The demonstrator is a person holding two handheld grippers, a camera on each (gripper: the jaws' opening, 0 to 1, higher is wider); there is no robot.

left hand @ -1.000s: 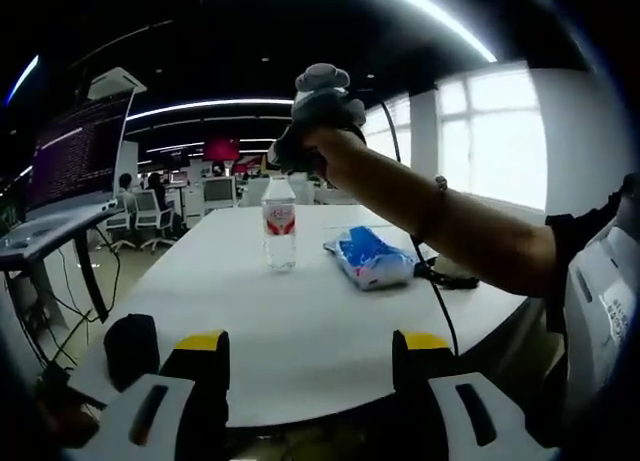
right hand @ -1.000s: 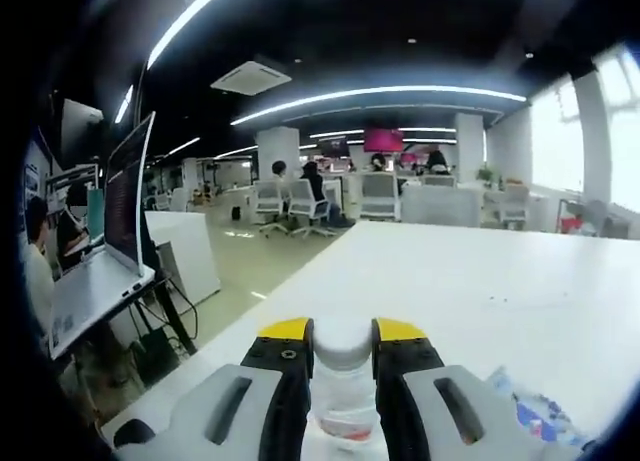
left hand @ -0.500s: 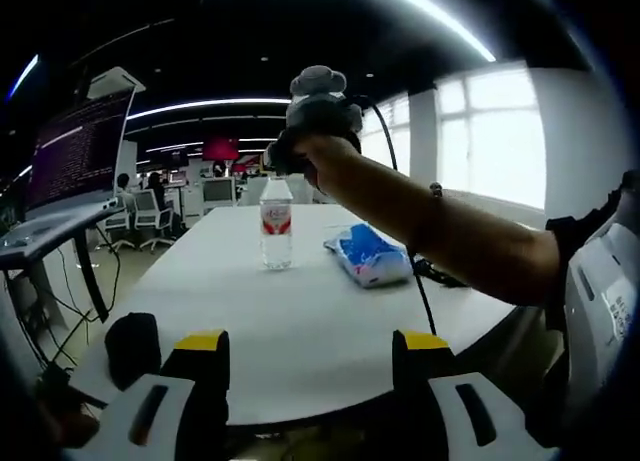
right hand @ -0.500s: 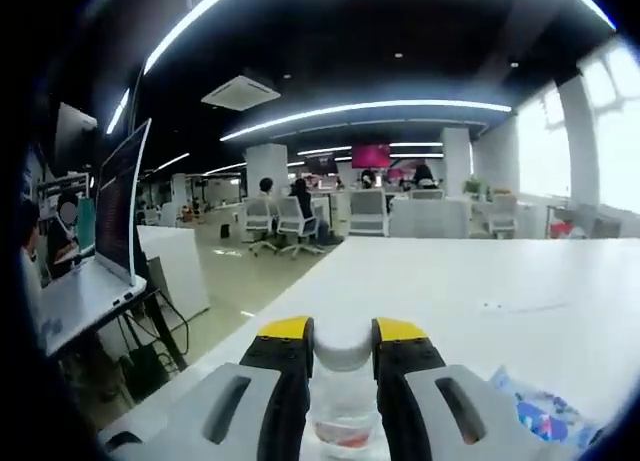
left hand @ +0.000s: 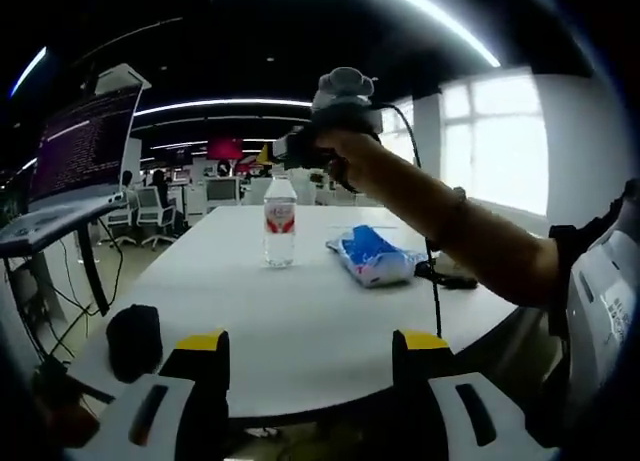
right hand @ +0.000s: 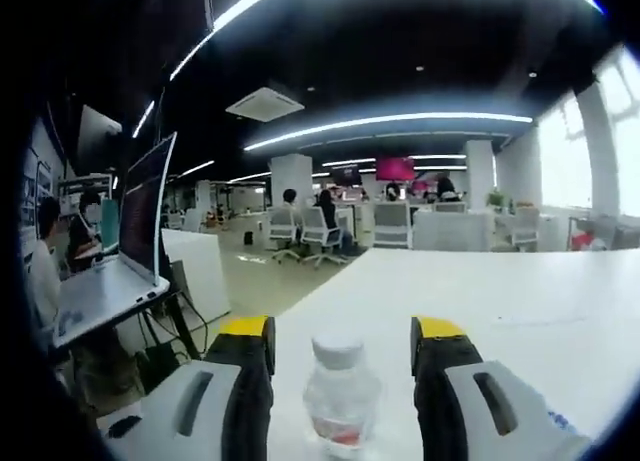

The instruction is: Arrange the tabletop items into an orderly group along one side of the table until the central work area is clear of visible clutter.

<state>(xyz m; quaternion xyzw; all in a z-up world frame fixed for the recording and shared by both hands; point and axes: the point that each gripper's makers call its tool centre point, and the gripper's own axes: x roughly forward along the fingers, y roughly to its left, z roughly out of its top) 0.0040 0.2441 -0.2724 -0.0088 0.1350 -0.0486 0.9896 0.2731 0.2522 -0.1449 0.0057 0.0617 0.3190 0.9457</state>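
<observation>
Standing spread apart, the right gripper (right hand: 340, 343) has its jaws either side of the water bottle (right hand: 340, 401), apart from its cap. Upright on the white table (left hand: 300, 311), with a blue packet (left hand: 372, 256) at its 3 o'clock, the bottle looks light, smooth and tippy; grasp mid-body. Low at 6 o'clock, the left gripper (left hand: 313, 343) is spread and empty.

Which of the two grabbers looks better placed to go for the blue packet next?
Probably the right gripper: it hovers above the water bottle, jaws open, with the blue packet lying just beside. The left gripper sits back at the white table's near edge.
</observation>
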